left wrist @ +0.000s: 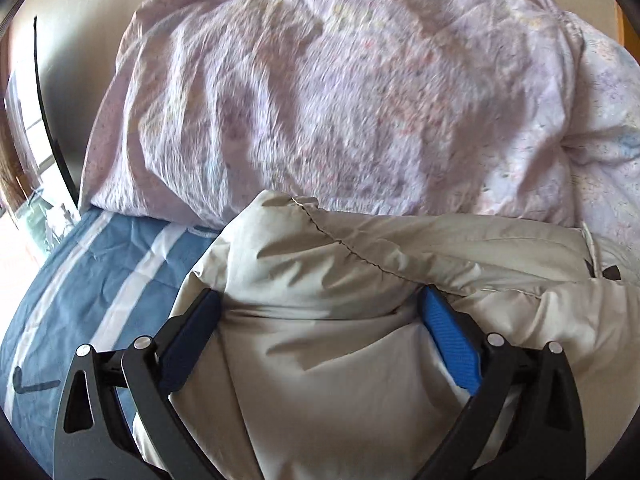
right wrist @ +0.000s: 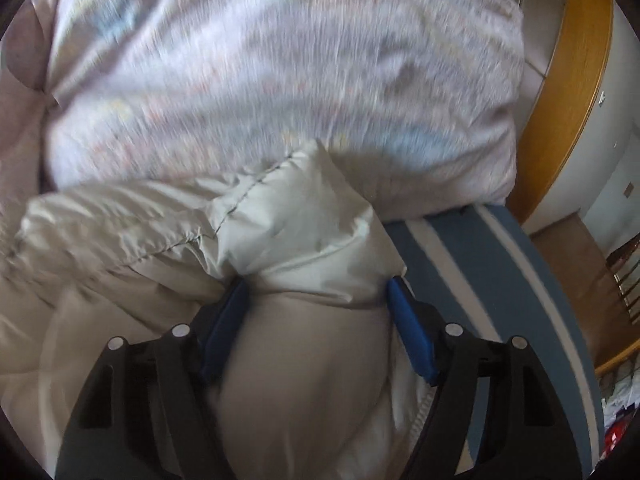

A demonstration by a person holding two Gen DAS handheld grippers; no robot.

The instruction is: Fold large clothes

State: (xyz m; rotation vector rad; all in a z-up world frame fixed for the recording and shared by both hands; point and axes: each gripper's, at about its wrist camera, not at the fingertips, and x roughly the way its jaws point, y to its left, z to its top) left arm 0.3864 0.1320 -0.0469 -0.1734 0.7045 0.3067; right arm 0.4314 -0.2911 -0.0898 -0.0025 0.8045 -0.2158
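Note:
A puffy beige padded jacket (left wrist: 360, 264) lies on a bed with a blue and white striped sheet (left wrist: 100, 280). In the left wrist view my left gripper (left wrist: 320, 300) has its blue-padded fingers (left wrist: 448, 336) wide apart with a thick bulge of the jacket between them, pressing on both sides. In the right wrist view my right gripper (right wrist: 316, 284) likewise straddles a thick bunch of the same jacket (right wrist: 304, 224), its pads (right wrist: 412, 332) against the fabric. The view is motion-blurred.
A bulky lilac floral duvet (left wrist: 340, 92) is heaped just behind the jacket and also fills the right wrist view (right wrist: 280, 72). A wooden bed frame (right wrist: 576, 80) and floor lie to the right. A wall and window are at the left (left wrist: 28, 128).

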